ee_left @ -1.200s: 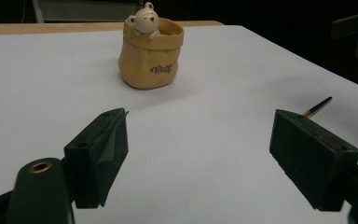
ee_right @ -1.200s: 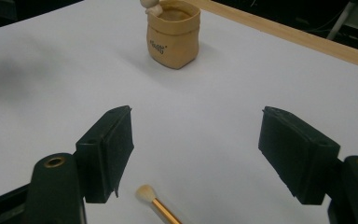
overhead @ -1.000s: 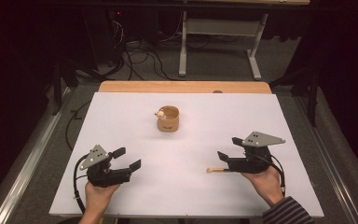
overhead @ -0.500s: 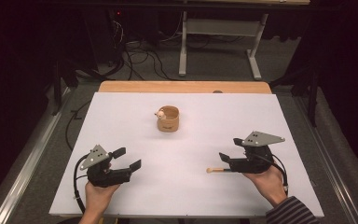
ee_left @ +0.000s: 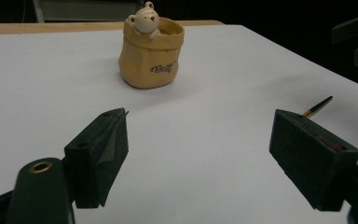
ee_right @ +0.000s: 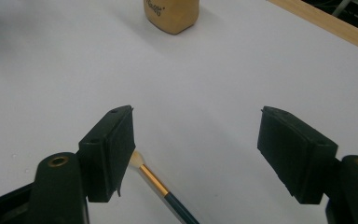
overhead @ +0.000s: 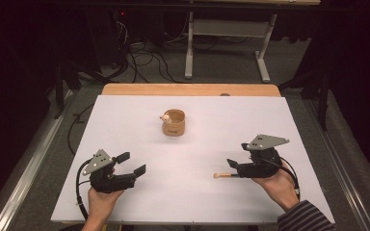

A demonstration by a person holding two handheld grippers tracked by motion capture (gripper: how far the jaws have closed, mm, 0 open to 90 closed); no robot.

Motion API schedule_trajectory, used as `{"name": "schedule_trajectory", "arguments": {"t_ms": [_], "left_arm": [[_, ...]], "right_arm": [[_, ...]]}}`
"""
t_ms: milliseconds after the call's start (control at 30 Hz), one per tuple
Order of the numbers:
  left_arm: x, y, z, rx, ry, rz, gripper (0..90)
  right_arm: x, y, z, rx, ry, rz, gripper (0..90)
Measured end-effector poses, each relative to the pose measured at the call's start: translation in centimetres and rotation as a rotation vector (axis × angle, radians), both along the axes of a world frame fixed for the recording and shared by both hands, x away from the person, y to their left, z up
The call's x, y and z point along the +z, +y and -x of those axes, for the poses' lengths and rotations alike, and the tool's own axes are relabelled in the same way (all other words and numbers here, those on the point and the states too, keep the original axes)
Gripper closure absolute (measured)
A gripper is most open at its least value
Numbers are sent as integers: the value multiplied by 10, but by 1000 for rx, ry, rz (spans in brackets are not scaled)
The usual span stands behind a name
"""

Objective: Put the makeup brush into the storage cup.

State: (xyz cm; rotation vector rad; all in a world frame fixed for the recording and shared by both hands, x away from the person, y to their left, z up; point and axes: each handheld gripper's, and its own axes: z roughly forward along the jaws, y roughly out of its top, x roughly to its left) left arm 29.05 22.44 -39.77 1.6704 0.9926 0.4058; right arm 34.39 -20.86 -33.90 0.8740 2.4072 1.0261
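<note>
Both grippers were spread and held nothing: the left gripper (overhead: 131,164) at lower left of the high view, the right gripper (overhead: 239,157) at lower right. One paintbrush (overhead: 225,175) lay flat on the white table (overhead: 197,202) below the right gripper's jaws, nearer one jaw. One bear-topped pot (overhead: 174,122) stood upper centre, well apart. Judged risk: a thin handle lying flat could roll or slip from an off-centre pinch.

Pot (ee_right: 171,16) top cropped by right gripper view's upper edge. Paintbrush (ee_right: 161,186) handle cut off at bottom edge, bristle tip partly hidden behind left finger (ee_right: 109,151).
</note>
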Motion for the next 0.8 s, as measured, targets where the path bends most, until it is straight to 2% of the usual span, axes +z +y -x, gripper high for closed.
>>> {"name": "schedule_trajectory", "arguments": {"t_ms": [67,533,733,800], "left_arm": [[0,0,0,0,0,2,203],[0,0,0,1,-1,2,203],[0,0,0,1,0,2,203],[0,0,0,1,-1,2,203]], "right_arm": [[1,0,0,2,-11,10,300],[10,-4,-2,-2,2,52,314],[11,-3,-2,5,11,82,324],[11,-1,-4,8,27,109,328]]}}
